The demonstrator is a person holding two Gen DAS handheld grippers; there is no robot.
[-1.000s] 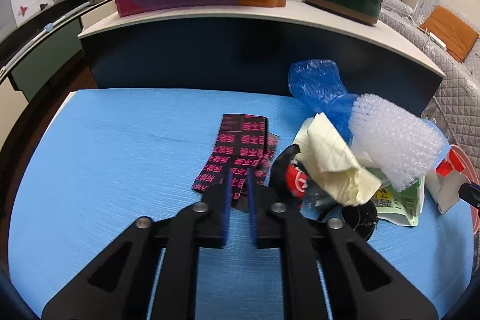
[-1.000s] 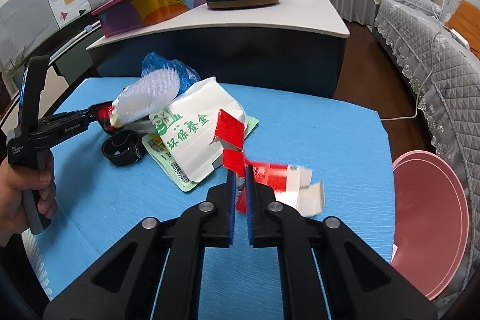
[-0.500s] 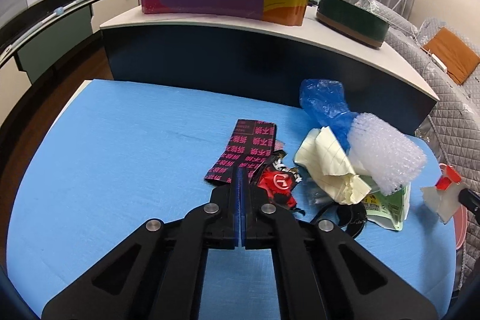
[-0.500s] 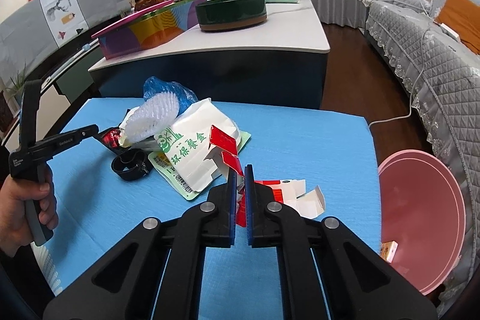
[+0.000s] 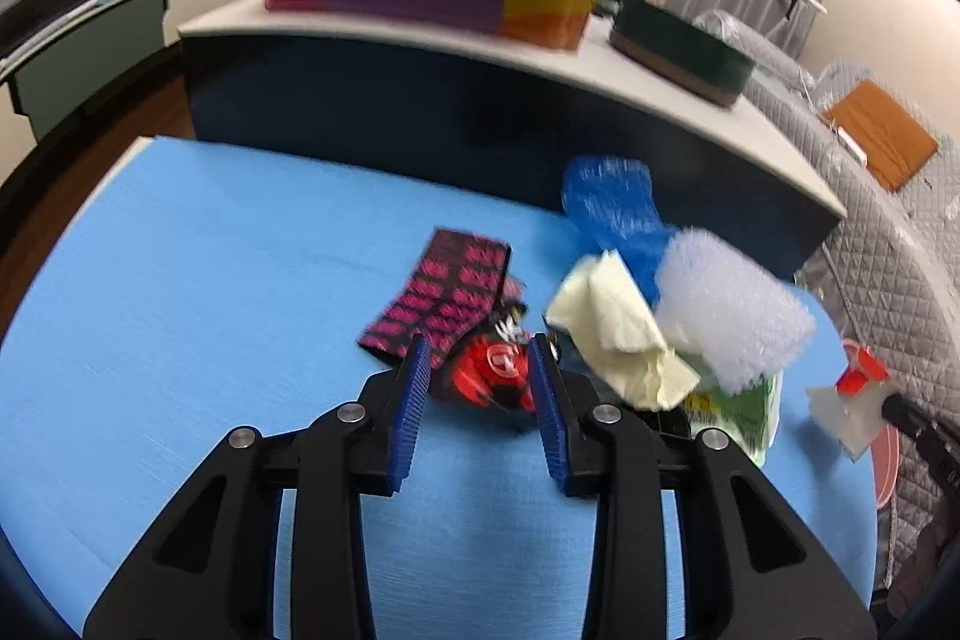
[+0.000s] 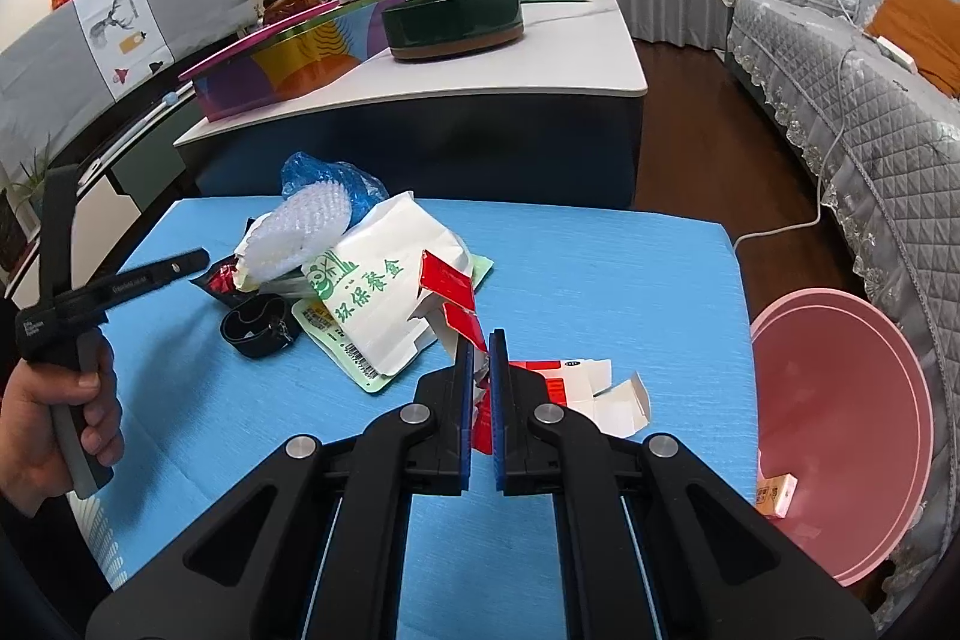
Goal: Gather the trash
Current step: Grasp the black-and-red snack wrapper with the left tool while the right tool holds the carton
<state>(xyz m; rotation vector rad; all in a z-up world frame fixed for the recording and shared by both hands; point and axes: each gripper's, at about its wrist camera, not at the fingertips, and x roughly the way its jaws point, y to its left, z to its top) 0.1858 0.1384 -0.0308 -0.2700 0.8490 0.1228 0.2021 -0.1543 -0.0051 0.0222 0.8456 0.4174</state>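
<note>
A trash pile lies on the blue table (image 5: pixel 198 280): a black and pink wrapper (image 5: pixel 444 298), a red wrapper (image 5: pixel 495 373), yellow paper (image 5: pixel 618 334), bubble wrap (image 5: pixel 729 310) and a blue bag (image 5: pixel 612 208). My left gripper (image 5: pixel 480 370) is open, its jaws on either side of the red wrapper. My right gripper (image 6: pixel 478 346) is shut on a torn red and white carton (image 6: pixel 447 292) and holds it above the table. A pink bin (image 6: pixel 840 436) stands right of the table, with a small box (image 6: pixel 774 493) inside.
A white and green bag (image 6: pixel 384 292) and a black band (image 6: pixel 258 325) lie in the pile. A flattened red and white box (image 6: pixel 588 388) lies under the right gripper. A raised counter (image 6: pixel 480 64) with trays is behind the table. A sofa (image 6: pixel 870 100) stands to the right.
My left gripper was shut half a second ago and has opened around the red wrapper. My right gripper has lifted the torn carton a little higher.
</note>
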